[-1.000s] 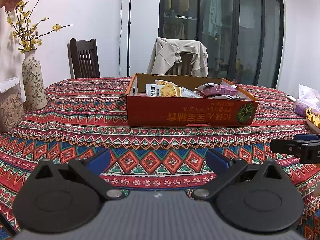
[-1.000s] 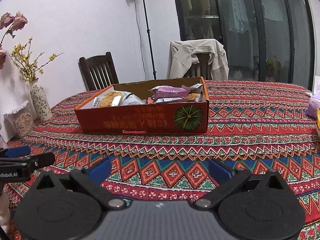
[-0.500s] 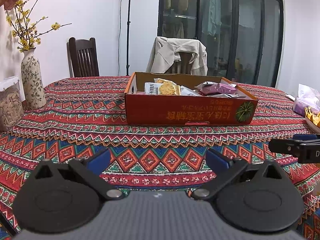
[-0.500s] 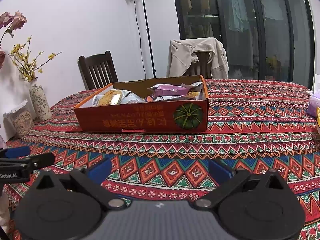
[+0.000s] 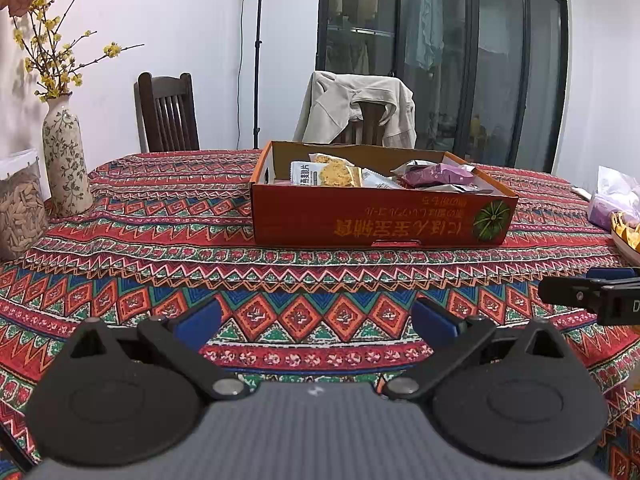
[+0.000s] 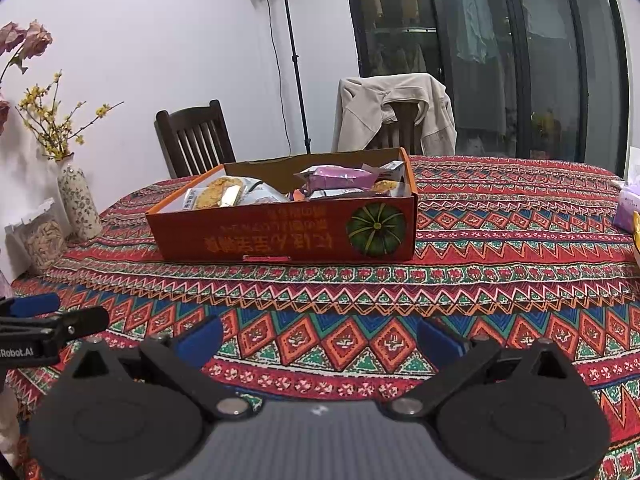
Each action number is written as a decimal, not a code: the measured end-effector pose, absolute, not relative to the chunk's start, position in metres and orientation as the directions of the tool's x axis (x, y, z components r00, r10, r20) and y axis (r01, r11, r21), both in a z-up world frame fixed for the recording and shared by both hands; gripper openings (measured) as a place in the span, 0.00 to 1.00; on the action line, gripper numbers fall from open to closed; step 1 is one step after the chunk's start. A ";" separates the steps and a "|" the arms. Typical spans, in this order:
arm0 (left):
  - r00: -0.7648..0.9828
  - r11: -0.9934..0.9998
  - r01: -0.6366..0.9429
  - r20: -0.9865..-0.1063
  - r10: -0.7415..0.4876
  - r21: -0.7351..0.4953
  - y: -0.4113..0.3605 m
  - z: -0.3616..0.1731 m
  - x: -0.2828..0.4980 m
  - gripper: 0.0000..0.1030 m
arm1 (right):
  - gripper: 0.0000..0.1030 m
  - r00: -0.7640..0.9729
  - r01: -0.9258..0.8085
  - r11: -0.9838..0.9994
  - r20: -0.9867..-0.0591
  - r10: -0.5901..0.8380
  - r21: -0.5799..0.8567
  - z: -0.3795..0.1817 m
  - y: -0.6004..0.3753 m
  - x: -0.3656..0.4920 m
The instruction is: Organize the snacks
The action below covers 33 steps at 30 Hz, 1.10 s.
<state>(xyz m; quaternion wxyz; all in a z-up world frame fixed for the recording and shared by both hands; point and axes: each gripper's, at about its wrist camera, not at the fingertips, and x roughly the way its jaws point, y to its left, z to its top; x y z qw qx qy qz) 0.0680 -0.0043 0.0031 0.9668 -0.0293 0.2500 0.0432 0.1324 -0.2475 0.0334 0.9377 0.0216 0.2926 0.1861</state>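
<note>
An orange cardboard box [image 5: 380,220] with a pumpkin print stands on the patterned tablecloth, also in the right wrist view [image 6: 288,236]. It holds several snack packets, among them a cracker pack [image 5: 328,174] and a purple pack [image 5: 438,174], also seen from the right [image 6: 340,178]. My left gripper [image 5: 316,320] is open and empty, low over the cloth, well short of the box. My right gripper [image 6: 320,336] is open and empty, beside it to the right. Each shows at the edge of the other's view.
A flowered vase [image 5: 66,160] and a clear jar of snacks [image 5: 18,208] stand at the far left. A purple bag [image 5: 616,200] and a plate of yellow food [image 5: 628,234] sit at the right edge. Two chairs stand behind the table, one draped with a jacket [image 5: 356,108].
Both grippers have dropped and pulled back slightly, so the box sits a little higher in view. Jaws stay open.
</note>
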 end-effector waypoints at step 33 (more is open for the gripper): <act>0.862 0.994 -0.100 -0.502 0.067 -0.038 -0.004 -0.001 0.070 1.00 | 1.00 0.756 -0.331 0.932 -0.549 0.356 0.149 0.029 -0.250 0.129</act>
